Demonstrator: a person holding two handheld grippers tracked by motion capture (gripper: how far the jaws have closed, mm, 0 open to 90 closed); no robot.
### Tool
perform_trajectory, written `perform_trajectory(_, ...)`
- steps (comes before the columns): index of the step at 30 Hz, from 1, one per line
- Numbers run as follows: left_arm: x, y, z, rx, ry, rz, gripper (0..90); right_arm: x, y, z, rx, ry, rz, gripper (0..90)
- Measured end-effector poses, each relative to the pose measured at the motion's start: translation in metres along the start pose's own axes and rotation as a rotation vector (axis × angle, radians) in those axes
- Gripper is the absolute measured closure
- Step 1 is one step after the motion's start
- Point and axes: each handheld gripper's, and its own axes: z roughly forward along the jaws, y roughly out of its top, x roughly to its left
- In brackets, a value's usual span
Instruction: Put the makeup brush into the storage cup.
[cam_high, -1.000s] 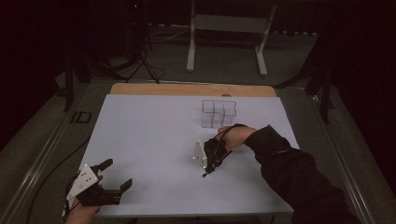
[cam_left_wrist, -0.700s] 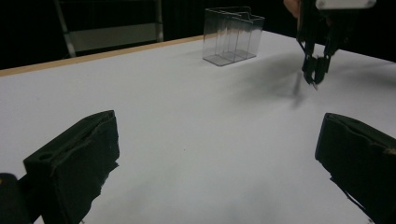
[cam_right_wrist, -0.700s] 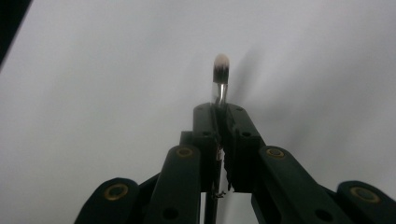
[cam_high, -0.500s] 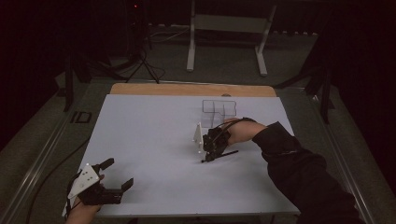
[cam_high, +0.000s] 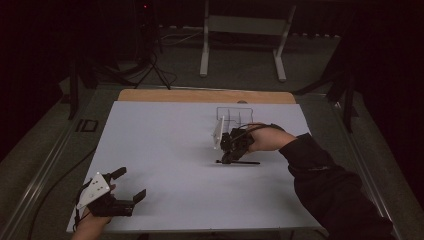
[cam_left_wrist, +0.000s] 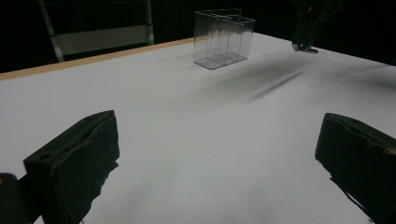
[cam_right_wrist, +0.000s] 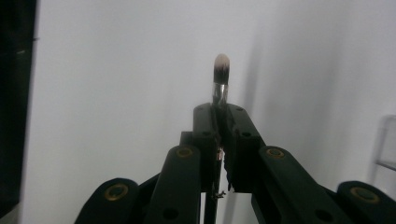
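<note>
the right gripper (cam_high: 226, 159) has lifted off the desk (cam_high: 165, 150) with its jaws pinching a makeup brush (cam_right_wrist: 220, 74), now held beside the clear organizer (cam_high: 231, 120). dropping it into a compartment looks next. left gripper (cam_high: 131, 186) rests idle, jaws spread.

Dark room; metal stand (cam_high: 240, 37) behind white table (cam_high: 165, 135).

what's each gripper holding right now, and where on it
The right gripper is shut on a makeup brush, clamping the handle just below the metal ferrule, bristles pointing forward. The left gripper holds nothing; its jaws stand open above the table.
</note>
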Motion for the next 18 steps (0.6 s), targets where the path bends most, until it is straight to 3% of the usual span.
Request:
perform_trajectory(3, 0.000, 0.001, 0.002, -0.003, -0.006, 0.001, 0.6, 0.002, -0.003, -0.004, -0.023, -0.012, 0.021, 84.0)
perform_trajectory(6, 0.001, 0.002, 0.005, -0.004, -0.020, 0.005, 0.6, 0.007, -0.010, -0.010, -0.053, -0.071, 0.054, 84.0)
perform_trajectory(11, 0.001, 0.004, 0.010, -0.006, -0.038, 0.008, 0.6, 0.010, -0.017, -0.015, -0.082, -0.074, 0.100, 84.0)
perform_trajectory(16, 0.002, 0.006, 0.019, -0.007, -0.066, 0.012, 0.6, 0.016, -0.030, -0.025, -0.144, -0.139, 0.157, 84.0)
perform_trajectory(18, 0.002, 0.006, 0.021, -0.007, -0.073, 0.013, 0.6, 0.018, -0.033, -0.028, -0.161, -0.144, 0.177, 84.0)
